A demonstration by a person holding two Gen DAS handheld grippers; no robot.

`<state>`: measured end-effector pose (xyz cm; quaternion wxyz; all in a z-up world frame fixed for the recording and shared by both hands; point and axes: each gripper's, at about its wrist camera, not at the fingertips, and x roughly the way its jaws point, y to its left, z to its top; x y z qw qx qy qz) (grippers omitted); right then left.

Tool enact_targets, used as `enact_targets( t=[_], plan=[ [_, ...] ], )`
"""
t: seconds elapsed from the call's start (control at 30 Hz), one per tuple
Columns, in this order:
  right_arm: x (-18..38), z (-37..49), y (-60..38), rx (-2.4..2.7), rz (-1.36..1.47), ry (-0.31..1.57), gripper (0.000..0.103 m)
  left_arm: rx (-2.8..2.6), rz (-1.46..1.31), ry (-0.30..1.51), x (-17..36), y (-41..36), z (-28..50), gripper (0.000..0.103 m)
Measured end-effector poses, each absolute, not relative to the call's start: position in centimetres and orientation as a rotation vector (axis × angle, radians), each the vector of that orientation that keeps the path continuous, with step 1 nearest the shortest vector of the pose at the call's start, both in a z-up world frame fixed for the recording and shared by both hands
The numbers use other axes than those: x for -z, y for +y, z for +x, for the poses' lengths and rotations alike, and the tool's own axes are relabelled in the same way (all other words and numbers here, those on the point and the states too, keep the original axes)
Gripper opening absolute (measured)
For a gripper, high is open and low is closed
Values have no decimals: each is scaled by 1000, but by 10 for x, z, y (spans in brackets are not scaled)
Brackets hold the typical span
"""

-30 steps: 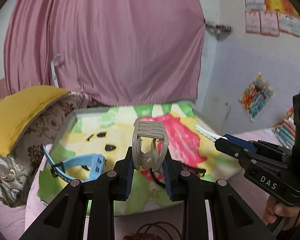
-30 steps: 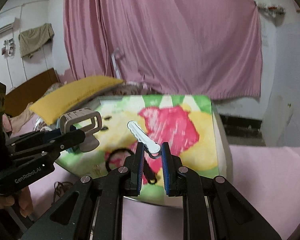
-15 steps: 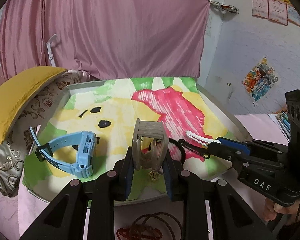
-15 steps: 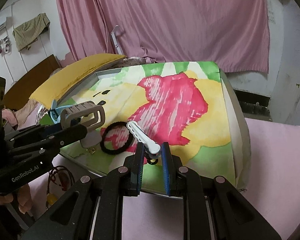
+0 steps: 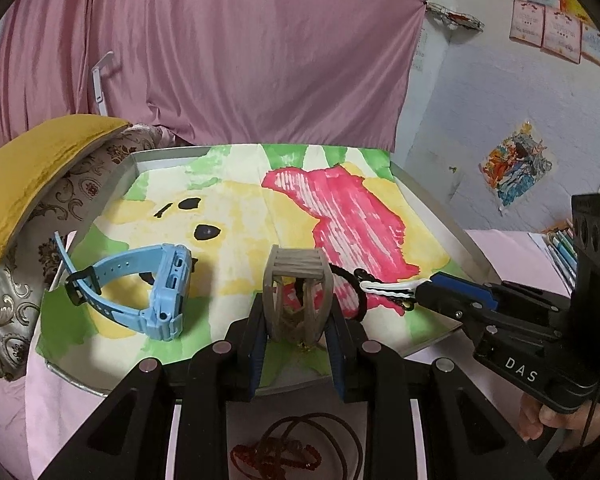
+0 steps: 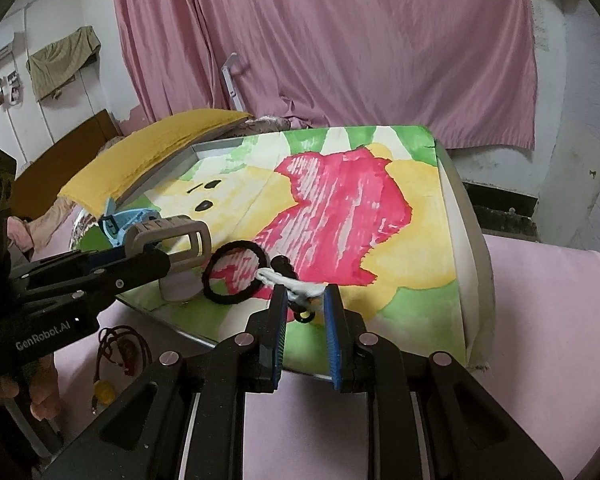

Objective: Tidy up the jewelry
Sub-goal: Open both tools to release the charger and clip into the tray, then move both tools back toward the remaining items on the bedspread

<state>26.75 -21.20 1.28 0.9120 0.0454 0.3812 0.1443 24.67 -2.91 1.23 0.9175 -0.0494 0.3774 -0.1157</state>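
Jewelry sits in both tools: the left tool point(image 5: 298, 326) pinches a grey ribbed clasp-like band point(image 5: 298, 280), while the right tool point(image 6: 305, 306) is opening around a white braided cord piece point(image 6: 290, 282) lying on the painted metal tray point(image 5: 428, 196). If the cord catches a pad as the jaws spread, it could drag against the black hair tie point(image 6: 234, 272).

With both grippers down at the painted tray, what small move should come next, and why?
Probably finish opening the right gripper and draw it back. Its jaws are opening, and the white braided bracelet between them already lies on the colourful painted tray beside the black hair tie. The left gripper grips the grey ribbed watch band, standing at the tray's near edge.
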Motion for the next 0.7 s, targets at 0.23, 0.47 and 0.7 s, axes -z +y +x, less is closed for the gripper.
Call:
enact_targets(
  t=[0.23,0.47,0.7],
  plan=[
    [-34,239,-222,-259,100,646,33,227,-141,674,-29,-18,225,51],
    [-53,208,-229,-225,93,505,58,174,-159,557,-45,-5,195,74],
    [-61,179,-228,-221,80,413,85,142,-163,445,-53,5,158,98]
  ],
)
